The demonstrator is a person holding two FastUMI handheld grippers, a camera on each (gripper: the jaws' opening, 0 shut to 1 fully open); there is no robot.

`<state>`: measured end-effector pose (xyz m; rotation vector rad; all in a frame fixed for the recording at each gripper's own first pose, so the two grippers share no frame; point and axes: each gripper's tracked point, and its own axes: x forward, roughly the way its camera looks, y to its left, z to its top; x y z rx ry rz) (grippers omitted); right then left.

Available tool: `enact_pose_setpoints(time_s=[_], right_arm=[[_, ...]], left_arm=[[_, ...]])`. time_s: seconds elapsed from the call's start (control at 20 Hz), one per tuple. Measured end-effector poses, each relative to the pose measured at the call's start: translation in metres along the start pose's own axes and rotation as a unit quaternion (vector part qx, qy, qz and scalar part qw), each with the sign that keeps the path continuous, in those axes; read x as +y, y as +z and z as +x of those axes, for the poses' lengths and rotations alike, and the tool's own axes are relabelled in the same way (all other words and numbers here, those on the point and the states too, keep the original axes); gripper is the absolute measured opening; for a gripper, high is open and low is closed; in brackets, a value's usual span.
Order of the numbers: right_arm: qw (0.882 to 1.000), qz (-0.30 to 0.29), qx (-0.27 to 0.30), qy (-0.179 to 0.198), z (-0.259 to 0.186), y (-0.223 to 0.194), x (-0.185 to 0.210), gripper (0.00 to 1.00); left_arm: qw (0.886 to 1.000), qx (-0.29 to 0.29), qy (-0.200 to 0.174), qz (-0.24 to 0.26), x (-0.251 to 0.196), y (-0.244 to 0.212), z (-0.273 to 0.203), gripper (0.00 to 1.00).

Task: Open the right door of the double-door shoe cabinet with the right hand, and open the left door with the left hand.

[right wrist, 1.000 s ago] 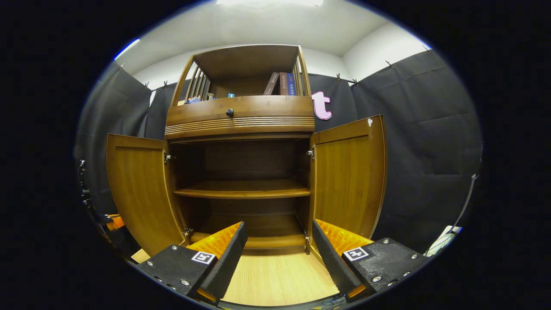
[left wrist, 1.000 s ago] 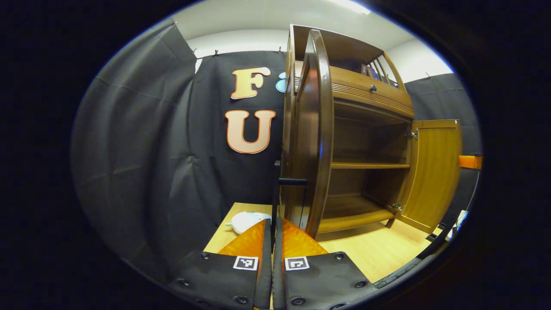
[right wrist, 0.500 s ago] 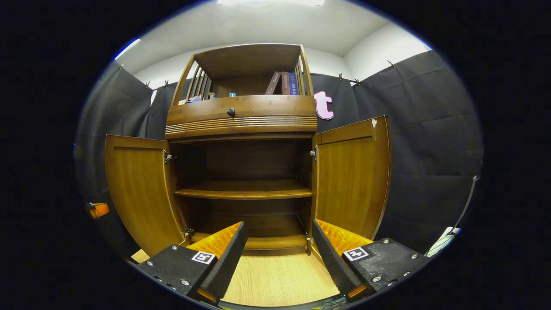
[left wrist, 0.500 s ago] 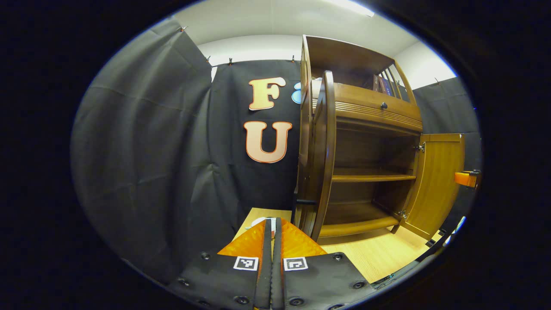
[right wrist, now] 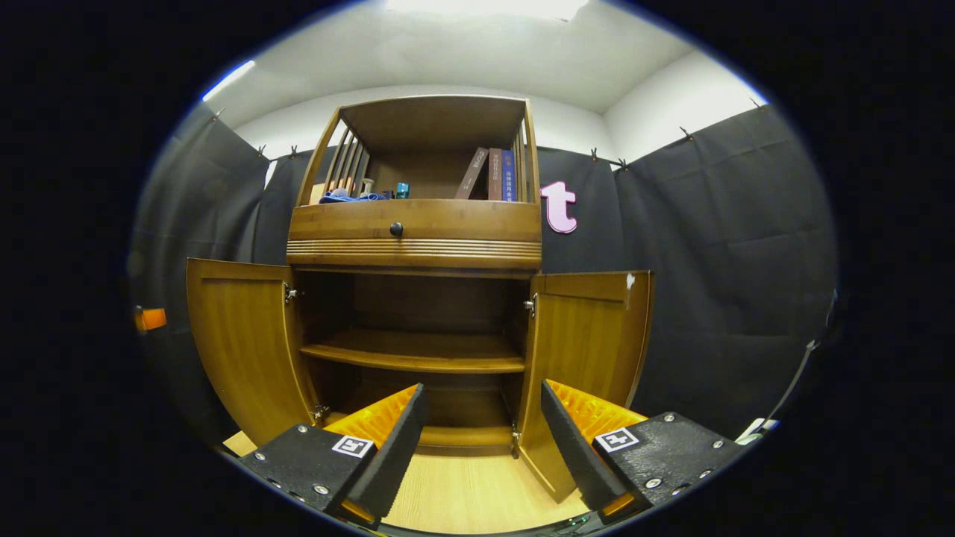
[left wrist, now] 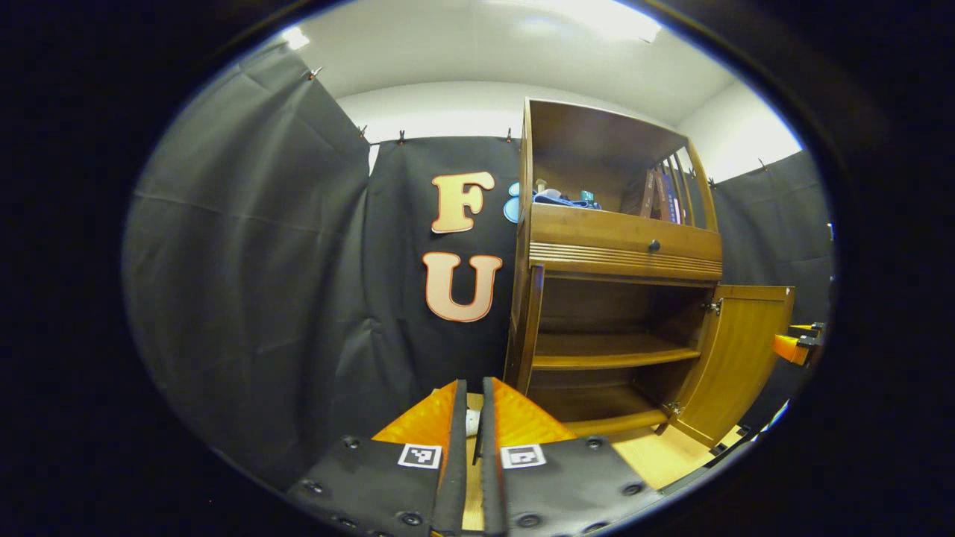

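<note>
Doors, left door and right door, stand wide; left hand-held gripper nearly closed and empty, right hand-held gripper spread and empty, either could bump one shut.

The shoe cabinet is warm brown wood with a band of fine horizontal grooves under its drawer, which carries a small black knob. The insides of the left door and right door are a lighter honey-gold with vertical grain; the inner shelves are darker brown. The right door bears a small white spot near its top corner. The floor is pale yellow wood with fine grain. The right tongs have black toothed fingers backed by ribbed orange, each with a black-and-white square marker. The left tongs match them. On the top shelf stand brown and blue books beside a blue cloth.
</note>
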<state>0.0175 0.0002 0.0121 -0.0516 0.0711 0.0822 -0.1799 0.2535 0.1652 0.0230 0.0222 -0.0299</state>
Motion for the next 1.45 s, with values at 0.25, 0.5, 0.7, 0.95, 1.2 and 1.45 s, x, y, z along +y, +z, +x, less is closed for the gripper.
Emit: enact_pose_setpoints(time_s=[0.25,0.5,0.7,0.95,1.2,1.45], right_arm=[[1.000,-0.017,-0.005,0.000,-0.008,0.020,-0.008,0.92],[1.000,-0.024,-0.010,-0.005,-0.013,0.022,-0.014,0.92],[1.000,-0.016,-0.010,-0.013,-0.016,0.021,-0.022,0.89],[1.000,-0.015,-0.010,-0.020,-0.018,0.020,-0.027,0.95],[1.000,-0.009,-0.014,-0.022,-0.022,0.022,-0.027,0.94],[0.999,-0.013,-0.009,-0.032,-0.026,0.019,-0.032,0.98]], left_arm=[[1.000,0.008,-0.019,-0.005,-0.027,0.015,-0.001,0.52],[1.000,0.001,-0.014,0.014,-0.029,0.021,0.005,0.87],[1.000,0.000,-0.008,0.022,-0.030,0.023,0.005,0.93],[1.000,0.006,-0.001,0.014,-0.025,0.017,0.005,0.93],[1.000,0.003,-0.001,0.015,-0.026,0.017,0.006,0.93],[1.000,0.003,-0.006,0.010,-0.027,0.015,0.008,0.94]])
